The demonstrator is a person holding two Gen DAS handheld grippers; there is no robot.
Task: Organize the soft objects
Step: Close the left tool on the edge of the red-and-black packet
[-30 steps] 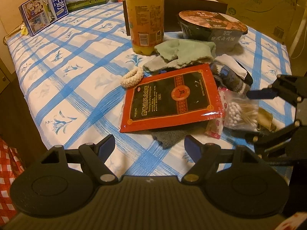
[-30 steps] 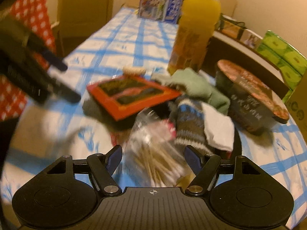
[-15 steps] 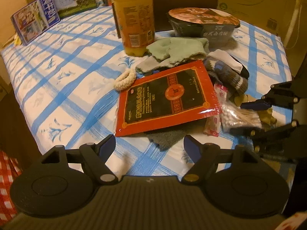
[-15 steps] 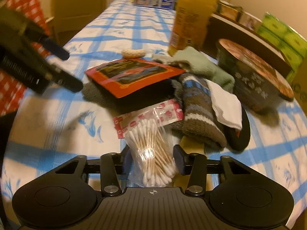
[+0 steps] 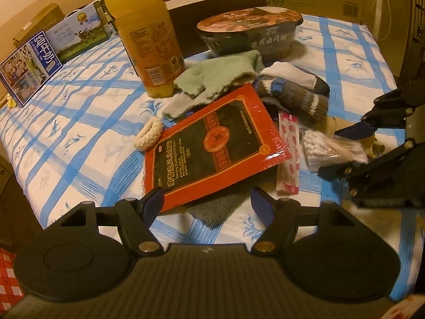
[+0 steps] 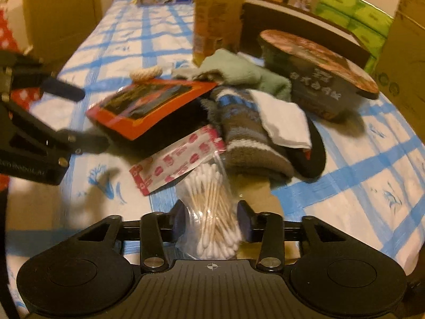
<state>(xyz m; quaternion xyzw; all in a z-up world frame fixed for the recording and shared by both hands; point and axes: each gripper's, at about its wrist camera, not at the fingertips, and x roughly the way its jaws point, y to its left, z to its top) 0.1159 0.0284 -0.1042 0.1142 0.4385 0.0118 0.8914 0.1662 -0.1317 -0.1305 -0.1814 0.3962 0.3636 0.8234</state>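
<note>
The red packet (image 5: 212, 143) lies flat in the middle of the tabletop (image 5: 79, 122), which is covered with a blue-checked cloth, and I use it as the landmark. Behind the red packet lies a green cloth (image 5: 220, 75), touching its far edge, and further behind stands an orange juice bottle (image 5: 146, 32). Under the near edge of the red packet a grey cloth (image 5: 215, 207) shows. To the right of the packet lie a striped knit sock (image 5: 294, 98) and a white cloth (image 5: 289, 75) on top of it. A cream hair tie (image 5: 148, 134) lies just beside the left corner of the packet. A noodle bowl (image 5: 249, 34) stands well behind it.

The left gripper (image 5: 207, 202) hovers over the near edge of the red packet. Its fingers stand wide apart and hold nothing; they have just been closing a little.

The right gripper (image 6: 211, 222) is to the right of the packet. A clear bag of cotton swabs (image 6: 212, 207) sits between its fingers, which are half open and have just been opening slightly; whether they press the bag I cannot tell. A plaster strip (image 6: 175, 162) lies between this bag and the red packet.
</note>
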